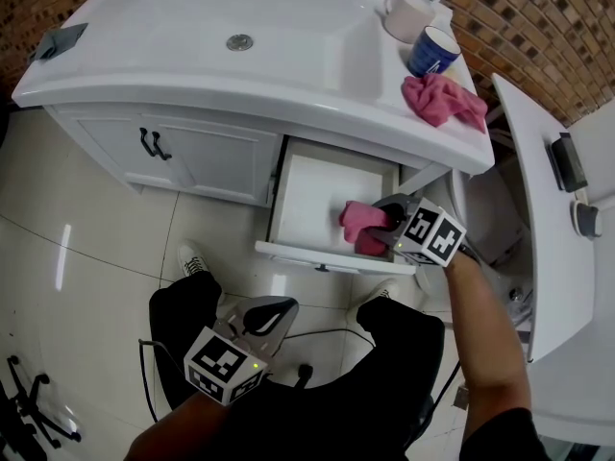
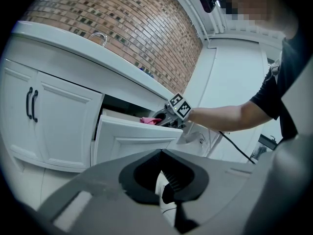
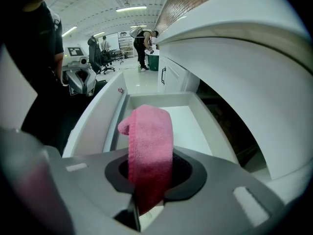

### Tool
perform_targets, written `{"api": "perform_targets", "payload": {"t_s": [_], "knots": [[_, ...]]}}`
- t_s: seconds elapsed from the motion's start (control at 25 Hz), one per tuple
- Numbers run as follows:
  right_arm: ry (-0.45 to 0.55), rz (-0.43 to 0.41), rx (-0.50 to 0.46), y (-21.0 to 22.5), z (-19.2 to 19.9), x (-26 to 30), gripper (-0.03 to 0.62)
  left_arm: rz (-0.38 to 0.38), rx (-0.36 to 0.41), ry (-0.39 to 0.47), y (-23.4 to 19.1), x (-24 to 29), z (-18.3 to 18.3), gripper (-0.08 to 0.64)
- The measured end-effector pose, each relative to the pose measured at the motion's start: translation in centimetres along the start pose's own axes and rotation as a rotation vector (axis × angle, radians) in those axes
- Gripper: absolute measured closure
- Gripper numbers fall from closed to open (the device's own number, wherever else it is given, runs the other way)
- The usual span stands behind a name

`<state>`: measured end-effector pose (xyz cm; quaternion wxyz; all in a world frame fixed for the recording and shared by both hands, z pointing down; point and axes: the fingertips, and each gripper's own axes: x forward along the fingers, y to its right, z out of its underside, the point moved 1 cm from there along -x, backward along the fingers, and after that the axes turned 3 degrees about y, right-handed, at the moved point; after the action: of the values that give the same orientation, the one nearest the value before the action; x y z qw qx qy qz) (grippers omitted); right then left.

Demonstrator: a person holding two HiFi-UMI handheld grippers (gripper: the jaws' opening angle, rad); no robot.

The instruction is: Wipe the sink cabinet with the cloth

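The white sink cabinet (image 1: 192,157) has one drawer (image 1: 312,195) pulled open under the counter. Inside the drawer's right end, my right gripper (image 1: 384,221) is shut on a pink cloth (image 1: 357,221). In the right gripper view the cloth (image 3: 149,141) stands folded up out of the jaws above the drawer floor (image 3: 195,121). My left gripper (image 1: 272,307) hangs low by the person's lap, away from the cabinet, shut and holding nothing. The left gripper view shows the drawer front (image 2: 137,141) and the pink cloth (image 2: 149,120) from the side.
A second pink cloth (image 1: 442,99) lies on the counter's right end beside a blue cup (image 1: 432,51) and a white jug (image 1: 408,12). Two cabinet doors with black handles (image 1: 154,144) are closed at the left. A white panel (image 1: 538,190) stands close on the right.
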<state>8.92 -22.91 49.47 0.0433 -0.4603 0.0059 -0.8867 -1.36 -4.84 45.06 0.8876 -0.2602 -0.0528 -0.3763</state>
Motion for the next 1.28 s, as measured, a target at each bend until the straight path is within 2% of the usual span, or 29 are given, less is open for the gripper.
{"api": "perform_targets", "payload": {"t_s": [0.28,0.6,0.8,1.08,1.28], "knots": [[-0.036,0.021,0.027,0.5,2.2,-1.3,0.5,0.001,0.002,0.002,0.1,0.1,-0.1,0.555],[-0.032,0.027,0.049,0.4,2.1,-1.6,0.499,0.002,-0.001,0.01,-0.1,-0.1,-0.3,0.555],[0.038,0.089,0.044,1.0,-1.5,-1.8,0.499,0.013,-0.014,0.019,-0.6,0.0,-0.5,0.555],[0.15,0.171,0.079,2.8,-7.1,2.3,0.499,-0.005,-0.009,0.034,-1.4,-0.5,-1.3,0.555],[0.233,0.311,0.121,5.3,-10.2,5.2,0.499,-0.027,-0.018,0.029,-2.0,-1.2,-1.2,0.555]]}}
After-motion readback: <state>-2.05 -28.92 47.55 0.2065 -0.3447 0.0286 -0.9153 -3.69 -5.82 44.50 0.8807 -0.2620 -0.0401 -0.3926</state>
